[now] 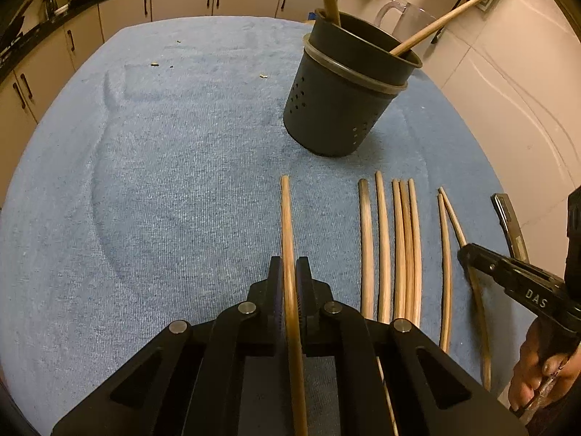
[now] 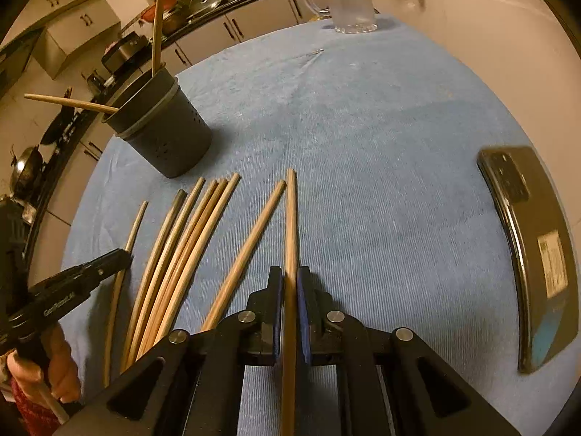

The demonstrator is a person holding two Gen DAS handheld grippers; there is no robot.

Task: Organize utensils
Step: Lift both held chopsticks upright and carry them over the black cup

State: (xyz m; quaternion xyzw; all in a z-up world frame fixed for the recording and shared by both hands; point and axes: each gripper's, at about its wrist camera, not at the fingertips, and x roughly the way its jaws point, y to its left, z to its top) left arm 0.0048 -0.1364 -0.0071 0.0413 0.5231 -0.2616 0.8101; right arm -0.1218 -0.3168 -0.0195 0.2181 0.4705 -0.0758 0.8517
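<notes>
Both pairs of fingers are clamped on a chopstick each: the left gripper (image 1: 289, 279) on the leftmost chopstick (image 1: 287, 218), the right gripper (image 2: 289, 283) on the rightmost chopstick (image 2: 290, 210). The dark perforated holder (image 1: 337, 109) stands ahead of both, already carrying two sticks. Lift each stick clear of the blue towel (image 1: 163, 181), tip it upright, then lower it in. Each stick's rear end is hidden beneath its gripper.

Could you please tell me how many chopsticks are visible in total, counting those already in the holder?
10. Two stand in the dark holder. One is clamped in the left gripper, one in the right gripper. Six lie loose on the blue towel between them. More may be hidden inside the holder.
</notes>
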